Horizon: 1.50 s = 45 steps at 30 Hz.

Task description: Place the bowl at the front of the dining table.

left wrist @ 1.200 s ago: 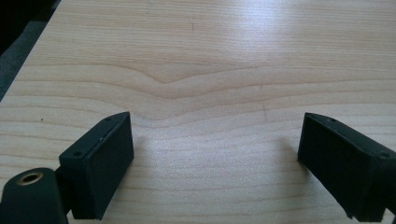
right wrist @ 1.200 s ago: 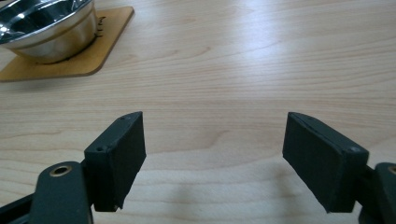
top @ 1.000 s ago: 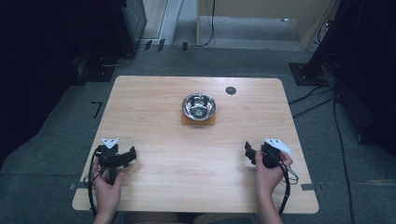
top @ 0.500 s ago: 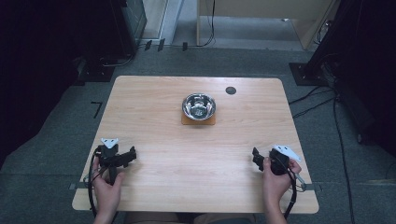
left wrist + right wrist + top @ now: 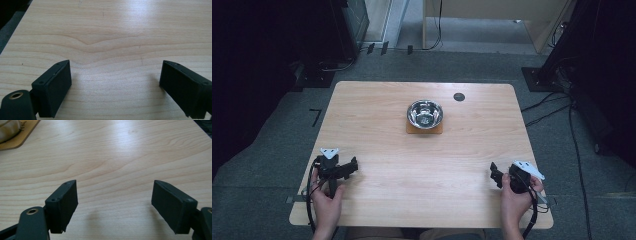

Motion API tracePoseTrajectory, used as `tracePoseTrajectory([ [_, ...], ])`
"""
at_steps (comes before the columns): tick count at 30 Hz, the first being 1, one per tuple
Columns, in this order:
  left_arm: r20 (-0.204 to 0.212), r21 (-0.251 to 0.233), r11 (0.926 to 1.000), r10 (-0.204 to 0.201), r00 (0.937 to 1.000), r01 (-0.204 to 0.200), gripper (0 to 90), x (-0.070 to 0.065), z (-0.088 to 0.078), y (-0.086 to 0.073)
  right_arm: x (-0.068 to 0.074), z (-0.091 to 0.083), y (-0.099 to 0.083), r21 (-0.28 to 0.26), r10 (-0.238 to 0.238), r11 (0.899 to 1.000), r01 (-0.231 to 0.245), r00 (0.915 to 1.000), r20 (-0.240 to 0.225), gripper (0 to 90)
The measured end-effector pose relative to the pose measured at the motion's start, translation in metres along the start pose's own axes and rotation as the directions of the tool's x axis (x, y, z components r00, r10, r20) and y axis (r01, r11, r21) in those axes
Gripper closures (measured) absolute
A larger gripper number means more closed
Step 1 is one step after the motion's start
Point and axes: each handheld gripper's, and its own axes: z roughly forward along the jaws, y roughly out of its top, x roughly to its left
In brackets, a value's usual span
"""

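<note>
- Left gripper sat low over the near left part of the table, jaws wide apart with bare wood between them.
- Right gripper sat over the near right corner, jaws also spread wide, nothing held.
- The bowl, shiny metal, stood on a thin brown mat, well ahead of both grippers and roughly midway between them, toward the far edge.
- Open tabletop lay between each gripper and the bowl; nothing stood in the way.
- A small dark round disc was set in the table just beyond the bowl, on the right gripper's side.
- Black cables ran over the grey floor off the right gripper's side of the table, in the high view.
- Right gripper view caught the bowl's rim and a corner of the mat far off to the upper left of its jaws; left gripper view gave wood grain and the table's edge.
- Faint marks on the mat were too small to read.
</note>
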Motion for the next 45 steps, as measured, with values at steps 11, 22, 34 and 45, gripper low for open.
tracePoseTrajectory([
  [11,0.0,0.0,1.0,0.0,1.0,0.0,10.3,0.0,0.0,0.0,-0.016,-0.01,-0.004,-0.004,0.011,1.0,-0.011,0.9995,0.03,21.1],
  [22,0.0,0.0,1.0,0.0,1.0,0.0,10.3,0.0,0.0,0.0,-0.029,-0.017,-0.006,0.001,0.004,1.0,-0.004,0.9982,0.061,20.7],
  [34,0.0,0.001,1.0,0.001,1.0,-0.001,10.3,0.0,0.0,0.0,-0.045,-0.026,-0.009,0.026,-0.004,1.0,0.001,0.9945,0.105,20.1],
  [45,0.0,0.0,1.0,0.0,1.0,0.0,10.3,0.0,0.0,0.0,-0.04,-0.023,-0.011,0.105,-0.106,0.99,0.092,0.9836,0.145,19.6],
])
